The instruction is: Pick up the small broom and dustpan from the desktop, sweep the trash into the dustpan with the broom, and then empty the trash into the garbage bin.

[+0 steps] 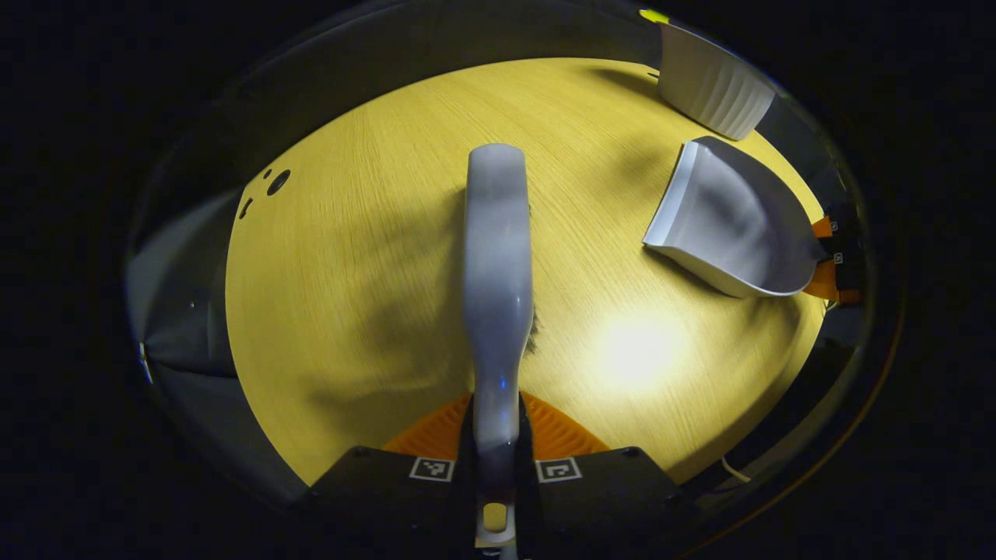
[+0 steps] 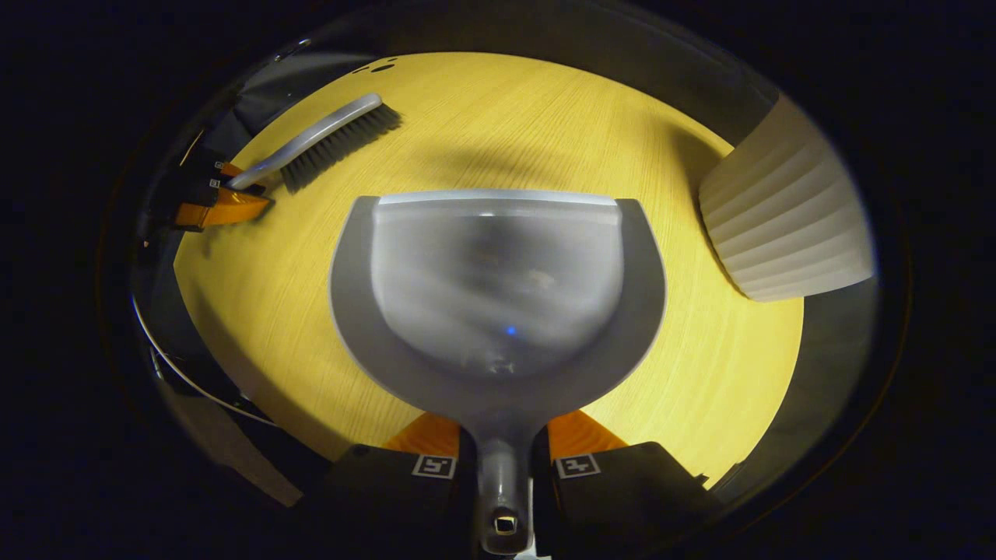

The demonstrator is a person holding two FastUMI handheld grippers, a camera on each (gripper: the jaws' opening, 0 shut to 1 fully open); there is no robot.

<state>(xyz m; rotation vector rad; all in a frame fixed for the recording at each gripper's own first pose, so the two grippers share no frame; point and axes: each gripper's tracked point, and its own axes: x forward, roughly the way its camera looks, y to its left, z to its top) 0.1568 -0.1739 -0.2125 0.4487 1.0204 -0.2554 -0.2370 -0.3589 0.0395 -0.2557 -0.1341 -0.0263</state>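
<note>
In the left gripper view my left gripper (image 1: 496, 435) is shut on the handle of the small grey broom (image 1: 496, 257), which points away over the yellow desktop (image 1: 350, 257), bristles down. In the right gripper view my right gripper (image 2: 502, 447) is shut on the handle of the grey dustpan (image 2: 498, 288), whose mouth faces away, held over the desktop (image 2: 700, 389). The pan looks blurred inside and I cannot make out trash in it. The dustpan (image 1: 731, 225) also shows far right in the left gripper view, and the broom (image 2: 331, 140) far left in the right gripper view.
A white ribbed garbage bin (image 2: 786, 225) stands at the right of the desktop in the right gripper view, and the bin (image 1: 712, 82) sits beyond the dustpan in the left gripper view. Small dark holes (image 1: 276, 183) mark the desktop's far left. A bright light patch (image 1: 634, 350) glares on the wood.
</note>
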